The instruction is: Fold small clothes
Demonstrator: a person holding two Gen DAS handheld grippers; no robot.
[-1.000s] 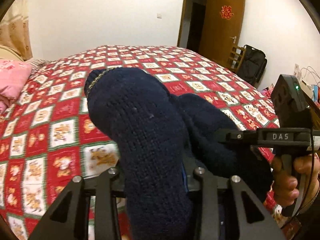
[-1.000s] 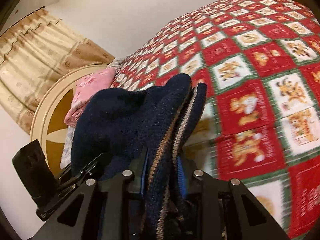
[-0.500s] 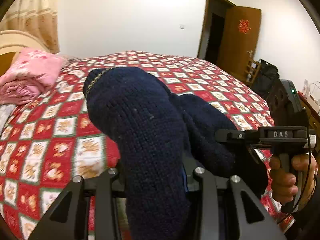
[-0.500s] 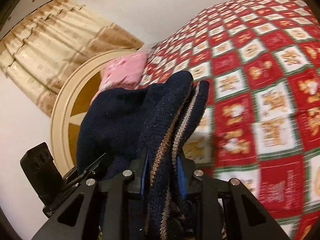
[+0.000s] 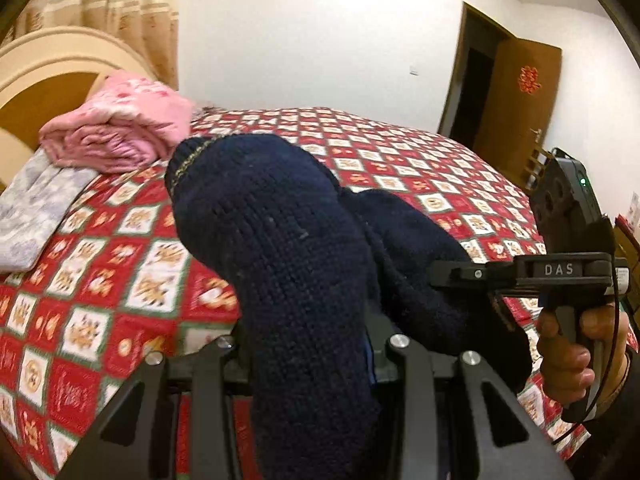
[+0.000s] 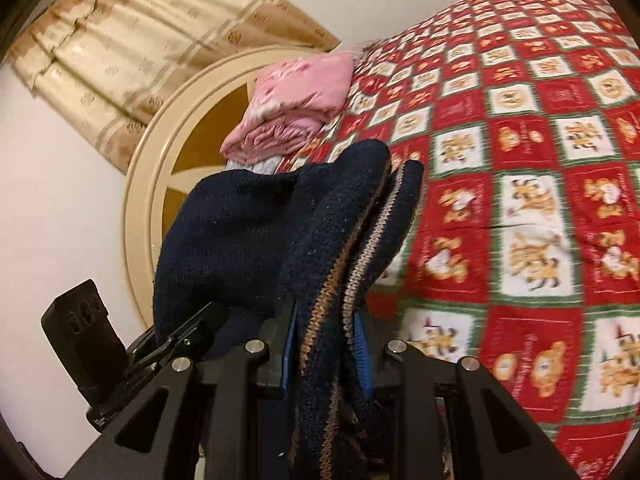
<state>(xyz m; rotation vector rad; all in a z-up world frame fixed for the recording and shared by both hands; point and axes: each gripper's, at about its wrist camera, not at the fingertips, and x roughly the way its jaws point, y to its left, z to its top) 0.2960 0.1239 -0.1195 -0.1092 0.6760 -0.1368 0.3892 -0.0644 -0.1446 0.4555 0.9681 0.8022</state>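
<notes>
Since a second ago both grippers have swung across the bed toward its head, so the folded pink quilt (image 5: 120, 136) and the cream arched headboard (image 6: 148, 184) now loom much larger in both views. The dark navy knitted garment with a tan-striped edge (image 5: 288, 264) is held up above the red, white and green patchwork bedspread (image 5: 92, 280), bunched between the two tools. The left gripper (image 5: 308, 364) has its fingers closed on a thick fold of the knit; the right gripper (image 6: 324, 344) pinches the striped hem between its blue-lined fingers (image 6: 362, 344). In the left view a hand (image 5: 576, 352) grips the right tool's handle. A beige patterned curtain (image 6: 132, 52) hangs behind the headboard, and a brown door (image 5: 516, 100) stands open.
</notes>
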